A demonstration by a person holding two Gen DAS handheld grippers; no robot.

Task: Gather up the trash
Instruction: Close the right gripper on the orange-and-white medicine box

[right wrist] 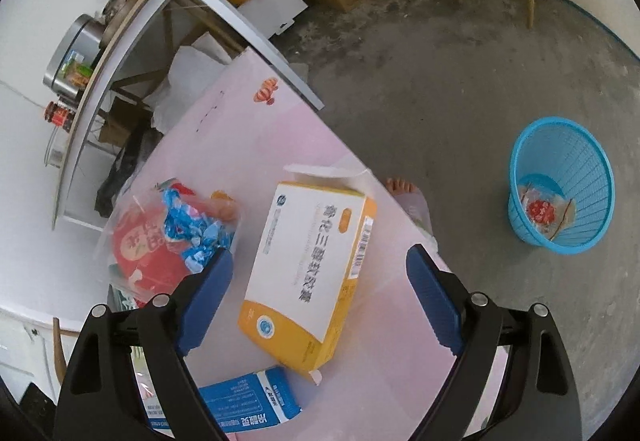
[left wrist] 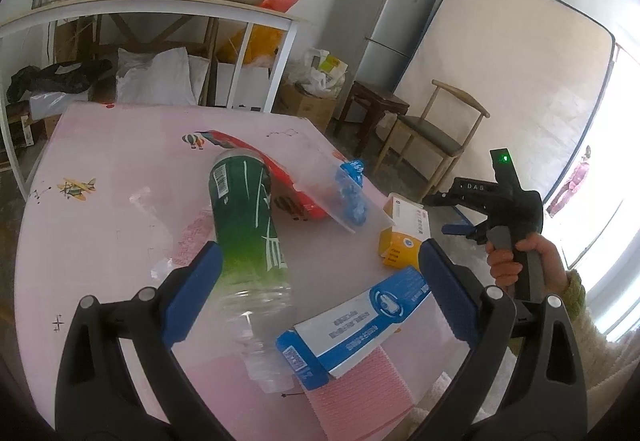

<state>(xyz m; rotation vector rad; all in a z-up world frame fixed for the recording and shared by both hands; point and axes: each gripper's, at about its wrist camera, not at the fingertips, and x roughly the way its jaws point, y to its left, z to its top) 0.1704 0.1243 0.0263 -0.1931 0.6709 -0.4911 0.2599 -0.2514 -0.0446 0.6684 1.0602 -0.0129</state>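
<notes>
- Pink bench (left wrist: 120,161) strewn with trash, patterned with a small plane and a balloon.
- Plastic bottle (left wrist: 248,225) with a green label lying on its side near the bench's middle, clear cap end toward the left wrist camera.
- Left hand-held gripper (left wrist: 320,281) spread wide, blue pads either side of the bottle's clear end and a blue-and-white box (left wrist: 360,317); left pad just beside the bottle, contact hard to judge from this angle, possibly none.
- Blue-and-white box right of the bottle, one end flap open, resting partly on a pink ribbed sheet (left wrist: 360,397).
- Red packet (left wrist: 280,177) behind the bottle, under a clear bag of blue wrappers (left wrist: 352,189).
- Yellow-and-white box (right wrist: 312,273) right of the bottle at the bench's edge, top flap open; in the right wrist view, flat on the bench between the pads.
- Right hand-held gripper (right wrist: 320,293) released and wide, pads clear of the yellow-and-white box on both sides, nothing clamped.
- Seen from the left wrist camera, a hand (left wrist: 524,265) clasping that right tool's grey handle, cream sleeve behind.
- Blue mesh basket (right wrist: 560,161) on the concrete floor, well apart from the bottle and right of the bench, a crumpled wrapper (right wrist: 544,213) inside.
- Bare toes (right wrist: 404,187) on the floor, just beside the bench's edge.
</notes>
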